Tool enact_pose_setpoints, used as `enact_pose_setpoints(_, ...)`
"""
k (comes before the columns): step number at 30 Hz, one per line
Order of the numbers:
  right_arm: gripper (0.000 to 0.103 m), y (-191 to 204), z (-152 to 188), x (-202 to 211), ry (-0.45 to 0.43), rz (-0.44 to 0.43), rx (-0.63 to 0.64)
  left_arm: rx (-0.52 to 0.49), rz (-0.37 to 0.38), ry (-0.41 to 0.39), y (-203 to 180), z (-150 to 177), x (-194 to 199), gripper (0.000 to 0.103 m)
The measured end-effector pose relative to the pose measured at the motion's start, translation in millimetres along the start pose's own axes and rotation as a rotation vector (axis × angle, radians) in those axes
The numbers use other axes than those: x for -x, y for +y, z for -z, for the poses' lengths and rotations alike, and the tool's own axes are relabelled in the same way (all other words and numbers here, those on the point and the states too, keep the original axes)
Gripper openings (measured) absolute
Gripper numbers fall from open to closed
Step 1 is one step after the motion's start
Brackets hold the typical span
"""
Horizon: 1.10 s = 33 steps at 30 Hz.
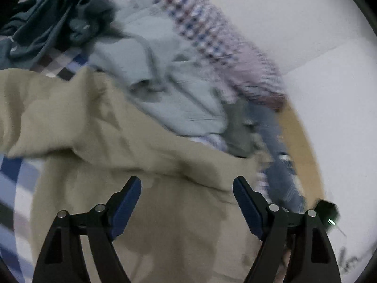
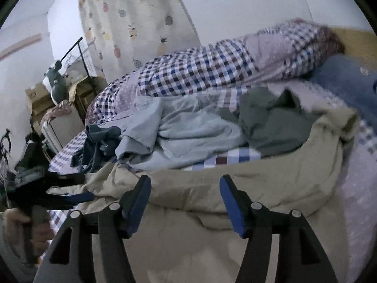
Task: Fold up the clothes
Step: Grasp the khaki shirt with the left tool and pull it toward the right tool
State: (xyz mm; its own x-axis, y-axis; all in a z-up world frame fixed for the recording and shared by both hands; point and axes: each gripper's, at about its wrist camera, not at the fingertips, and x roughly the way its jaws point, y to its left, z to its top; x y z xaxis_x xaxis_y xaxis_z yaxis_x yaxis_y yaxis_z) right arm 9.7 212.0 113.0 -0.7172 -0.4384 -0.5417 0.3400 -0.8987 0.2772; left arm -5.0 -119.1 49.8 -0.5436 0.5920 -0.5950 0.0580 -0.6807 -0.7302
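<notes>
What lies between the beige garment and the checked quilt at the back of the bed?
In the right wrist view, between the beige garment and the checked quilt: a crumpled light blue garment and a grey-green one.

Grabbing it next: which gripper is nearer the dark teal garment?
Left. Left gripper sits just before the dark teal garment; right gripper is farther, over the beige garment.

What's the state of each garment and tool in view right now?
left tool: open, over the beige garment, gripping nothing
right tool: open, gripping nothing
beige garment: spread on the bed, rumpled, partly folded over
light blue garment: crumpled, unfolded
grey-green garment: crumpled, unfolded
dark teal garment: bunched near the bed edge
checked duvet: heaped behind
</notes>
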Motion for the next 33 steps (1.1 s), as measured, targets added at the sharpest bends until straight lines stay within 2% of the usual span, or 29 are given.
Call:
enact_pose_setpoints(2,0.064,-6,4,-14,0.028,0.016,0.002,0.022,-0.021,0.017,10,-6,-17,0.083)
enact_pose_setpoints(6,0.064,-12,4,-31,0.033,0.024,0.024,0.022,-0.001,0.033,10,-17,-37,0.082)
enact_pose_setpoints(11,0.064,-26,11,-41,0.059,0.07,0.026,0.0,0.15,-0.036,-5,-37,-41,0.082)
enact_pose_setpoints(16,0.064,-40,8,-36,0.041,0.088,-0.007,0.003,0.236,-0.016,-10,-50,-49,0.074)
enact_pose_setpoints(20,0.064,-42,6,-32,0.036,0.08,-0.005,-0.022,0.154,0.035,-10,-48,-61,0.074)
enact_pose_setpoints(24,0.064,-37,8,-34,0.046,0.083,0.03,-0.052,0.072,0.082,-11,-45,-72,0.066)
enact_pose_setpoints(28,0.064,-33,10,-34,0.066,0.077,0.082,-0.128,0.0,0.102,-17,-38,-80,0.064)
enact_pose_setpoints(29,0.064,-33,10,-34,0.071,0.073,0.097,-0.147,-0.018,0.104,-19,-36,-81,0.059)
enact_pose_setpoints(30,0.064,-32,10,-34,0.077,0.07,0.112,-0.163,-0.043,0.103,-20,-35,-81,0.038)
enact_pose_setpoints(32,0.064,-30,11,-34,0.088,0.064,0.143,-0.163,-0.063,0.096,-19,-37,-79,0.007)
enact_pose_setpoints(33,0.064,-29,12,-34,0.093,0.061,0.158,-0.148,-0.041,0.089,-18,-39,-75,0.007)
